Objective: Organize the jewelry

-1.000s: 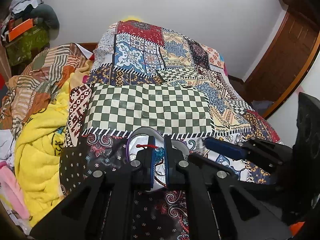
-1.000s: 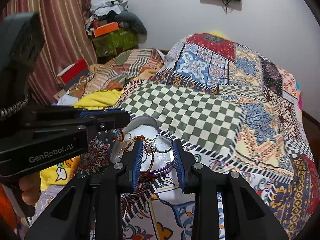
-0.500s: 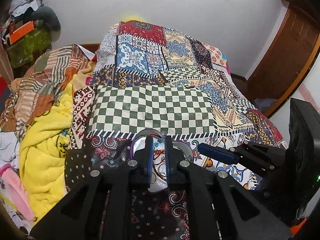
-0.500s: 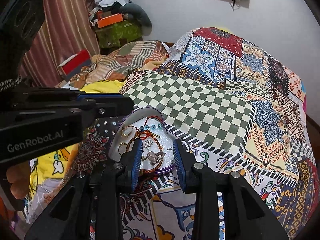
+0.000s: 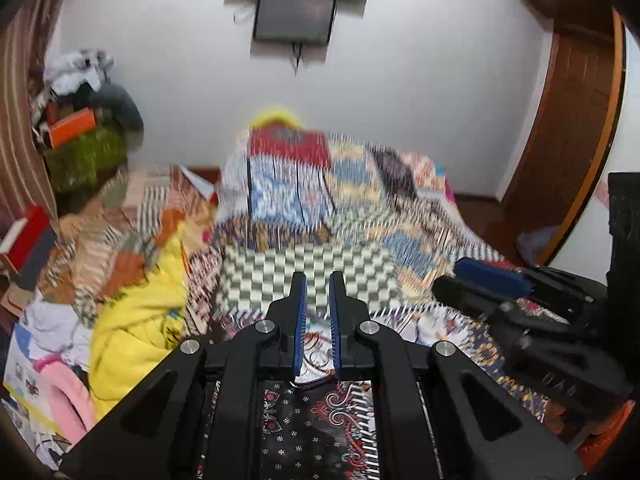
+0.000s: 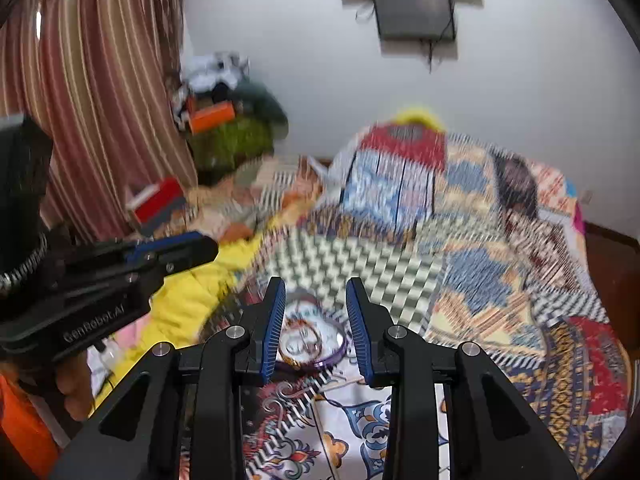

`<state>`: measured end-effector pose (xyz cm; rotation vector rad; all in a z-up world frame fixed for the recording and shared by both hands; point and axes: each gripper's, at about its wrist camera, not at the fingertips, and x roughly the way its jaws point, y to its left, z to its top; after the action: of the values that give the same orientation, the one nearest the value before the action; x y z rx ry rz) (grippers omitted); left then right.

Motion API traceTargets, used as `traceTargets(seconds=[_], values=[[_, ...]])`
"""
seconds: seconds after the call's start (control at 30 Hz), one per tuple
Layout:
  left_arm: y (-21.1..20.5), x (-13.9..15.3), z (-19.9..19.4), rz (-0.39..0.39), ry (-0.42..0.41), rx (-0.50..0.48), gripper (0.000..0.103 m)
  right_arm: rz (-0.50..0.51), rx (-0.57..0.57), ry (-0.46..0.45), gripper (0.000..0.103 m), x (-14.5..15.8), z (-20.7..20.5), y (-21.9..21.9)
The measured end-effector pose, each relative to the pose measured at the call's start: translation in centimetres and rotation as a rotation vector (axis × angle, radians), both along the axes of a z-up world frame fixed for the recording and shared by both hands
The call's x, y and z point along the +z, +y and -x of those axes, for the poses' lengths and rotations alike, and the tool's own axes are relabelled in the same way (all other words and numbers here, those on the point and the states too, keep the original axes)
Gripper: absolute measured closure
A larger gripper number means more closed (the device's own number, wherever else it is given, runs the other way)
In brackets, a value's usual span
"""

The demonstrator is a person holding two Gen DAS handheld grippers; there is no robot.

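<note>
A purple-rimmed jewelry tray [image 6: 316, 344] lies on the patchwork bedspread [image 6: 480, 280], holding bangles and small pieces, blurred. My right gripper [image 6: 316, 292] is open and empty, raised above the tray, which shows between its fingers. My left gripper [image 5: 318, 288] has its jaws narrowly apart with nothing between them; the tray [image 5: 314, 368] is mostly hidden below its fingers. Each gripper shows in the other's view: the right one [image 5: 492, 280], the left one [image 6: 172, 252].
A yellow blanket [image 5: 136, 320] and striped cloths lie piled at the bed's left. Boxes and clothes [image 6: 224, 128] are stacked by the curtain. A wooden door [image 5: 572, 140] stands at the right. A wall-mounted screen [image 6: 416, 12] hangs above the bed.
Both grippers have lifted and tilted up away from the tray; both views are motion-blurred. The left gripper's jaws have opened slightly. The right gripper stays open.
</note>
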<state>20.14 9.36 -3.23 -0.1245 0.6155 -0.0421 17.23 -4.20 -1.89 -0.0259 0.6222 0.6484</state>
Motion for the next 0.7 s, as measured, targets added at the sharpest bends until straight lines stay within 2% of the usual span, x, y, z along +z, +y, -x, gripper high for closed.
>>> traceTargets(seconds=[0.1,0.3,0.37,0.47,0.53,0.7], values=[[-0.5,2.4,2.7,-0.021,-0.086,0.019,0.093,-0.055,-0.015,-0.077,0.075,3.0,2.4,-1.2],[-1.7,6.3,8.2,-0.063,-0.245,0.061,0.073,-0.148,-0.058,-0.235,0.074,7.4,7.8,-3.0],[-2.2,7.2,10.1,-0.081,-0.298,0.084,0.06,-0.168,-0.071,-0.279,0.074,8.5,9.5,-3.4],[-2.7,8.0,12.1,-0.104,-0.363,0.113,0.045,-0.184,-0.097,-0.331,0.06,9.3,11.3,-3.7],[-2.9,8.2,13.3,-0.109,-0.394,0.134,0.039,-0.19,-0.119,-0.361,0.043,9.5,12.2,-3.9],[-2.5,8.5,15.4,-0.089,-0.441,0.178,0.027,-0.201,-0.193,-0.423,0.018,9.7,13.5,-4.4]])
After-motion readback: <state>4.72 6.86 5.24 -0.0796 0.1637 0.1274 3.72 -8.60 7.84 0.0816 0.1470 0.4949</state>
